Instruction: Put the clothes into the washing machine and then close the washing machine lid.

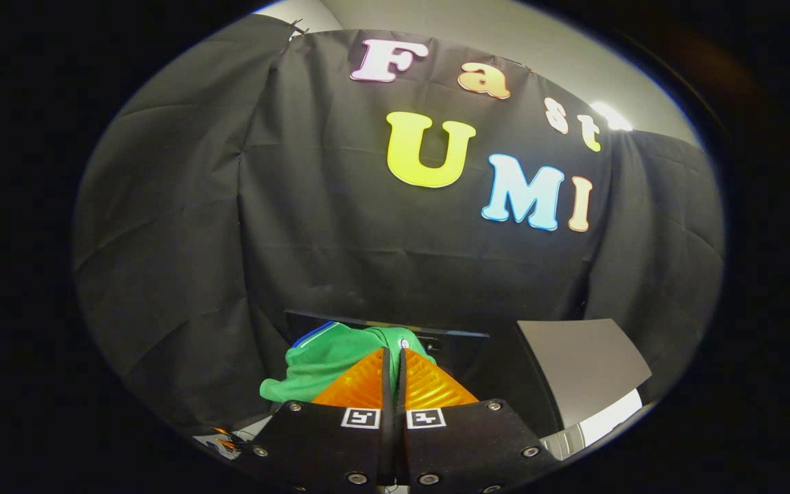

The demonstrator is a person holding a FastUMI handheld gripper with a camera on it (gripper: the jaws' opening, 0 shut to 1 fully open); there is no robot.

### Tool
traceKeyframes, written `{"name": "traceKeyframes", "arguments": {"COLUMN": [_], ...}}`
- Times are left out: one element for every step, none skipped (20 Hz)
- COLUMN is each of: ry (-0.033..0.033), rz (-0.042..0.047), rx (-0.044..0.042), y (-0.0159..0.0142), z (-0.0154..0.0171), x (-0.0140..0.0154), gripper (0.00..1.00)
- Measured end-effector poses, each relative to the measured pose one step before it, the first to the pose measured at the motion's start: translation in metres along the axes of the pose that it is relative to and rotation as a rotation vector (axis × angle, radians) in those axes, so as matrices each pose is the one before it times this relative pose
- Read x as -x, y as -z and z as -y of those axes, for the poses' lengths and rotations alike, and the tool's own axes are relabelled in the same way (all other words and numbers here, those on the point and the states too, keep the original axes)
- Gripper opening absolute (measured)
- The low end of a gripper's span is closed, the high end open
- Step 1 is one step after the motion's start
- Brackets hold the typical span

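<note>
1. Gripper (393, 351): the two fingers (361, 385) are pressed together along their full length, with only a thin dark seam between them. The jaws are clenched.
2. Grasp state: the fingertips meet right at a green garment (313, 367). Whether any fabric is pinched between the tips cannot be determined, because the fingers themselves hide the contact point.
3. Green garment: it sits bunched just ahead of the fingertips and spreads to the left of the left finger. A blue and white trim (313, 334) runs along its upper left edge. A small round white mark (404, 344) shows near its top, just beside the right fingertip.
4. Dark panel (457, 339): a dark edge runs directly behind the garment, beyond the fingers.
5. Grey lid (583, 360): a flat grey panel stands tilted upward to the right of the fingers, well apart from the garment. A white surface (601, 422) lies below it.
6. Black cloth wall (182, 240): it hangs behind all items.
</note>
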State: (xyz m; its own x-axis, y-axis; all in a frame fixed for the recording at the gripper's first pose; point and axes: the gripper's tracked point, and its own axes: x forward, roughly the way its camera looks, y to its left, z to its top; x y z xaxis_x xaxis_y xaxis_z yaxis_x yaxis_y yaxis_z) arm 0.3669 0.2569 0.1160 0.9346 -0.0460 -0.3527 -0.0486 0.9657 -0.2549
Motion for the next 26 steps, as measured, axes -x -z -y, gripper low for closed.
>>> {"name": "traceKeyframes", "arguments": {"ry": [-0.0019, 0.00128, 0.0006, -0.00025, -0.00038, -0.00197, -0.00411, -0.00361, -0.00355, -0.00056, -0.0003, 0.00078, 0.00031, -0.00108, 0.00094, 0.0012, 0.0008, 0.00261, 0.00101, -0.00162, 0.00064, -0.00023, -0.00363, -0.00236, -0.0064, -0.00512], "rz": [-0.00412, -0.00587, -0.00625, -0.00769, -0.0098, -0.01249, -0.01076, -0.01239, -0.01217, -0.01398, -0.01427, -0.01734, -0.01934, -0.01926, -0.01671, -0.01725, -0.01598, -0.0158, -0.01715, -0.01455, -0.01208, -0.00984, -0.00966, -0.01361, -0.01586, -0.01474], "rx": [0.00361, 0.00663, 0.00998, 0.00882, 0.00603, 0.00287, -0.00054, -0.00327, -0.00429, -0.00422, -0.00302, -0.00333, -0.00327, -0.00224, -0.00037, -0.00046, 0.00115, 0.00166, -0.00153, -0.00243, -0.00157, -0.00319, -0.00491, -0.00556, -0.00513, -0.00375], "y": [0.00315, 0.00469, 0.00356, 0.00617, 0.00608, 0.00737, 0.00671, 0.00939, 0.0078, 0.00812, 0.00788, 0.01067, 0.00841, 0.01049, 0.00914, 0.00719, 0.00544, 0.00659, 0.00615, 0.00602, 0.00351, 0.00476, 0.00428, 0.00608, 0.00583, 0.00386], "z": [-0.00411, -0.0031, -0.00364, -0.00217, -0.00274, -0.00188, -0.00203, -0.00175, -0.00119, -0.00098, 0.00009, -0.0005, -0.00065, -0.00065, 0.0006, 0.00135, -0.00022, 0.00117, 0.00126, -0.00021, 0.00105, 0.00118, 0.00068, 0.00041, -0.00135, -0.00146], "x": [-0.0019, -0.00317, -0.00335, -0.00606, -0.00408, -0.00581, -0.00533, -0.00584, -0.00544, -0.00527, -0.00536, -0.00633, -0.00558, -0.00751, -0.00702, -0.00777, -0.00467, -0.00834, -0.00682, -0.00532, -0.00565, -0.00607, -0.00555, -0.00664, -0.00432, -0.00725], "gripper": [0.0, 0.0, 0.0, 0.0, 0.0, 0.0, 0.0, 0.0, 0.0, 0.0, 0.0, 0.0, 0.0, 0.0, 0.0, 0.0, 0.0, 0.0, 0.0, 0.0, 0.0, 0.0, 0.0, 0.0, 0.0, 0.0]}}
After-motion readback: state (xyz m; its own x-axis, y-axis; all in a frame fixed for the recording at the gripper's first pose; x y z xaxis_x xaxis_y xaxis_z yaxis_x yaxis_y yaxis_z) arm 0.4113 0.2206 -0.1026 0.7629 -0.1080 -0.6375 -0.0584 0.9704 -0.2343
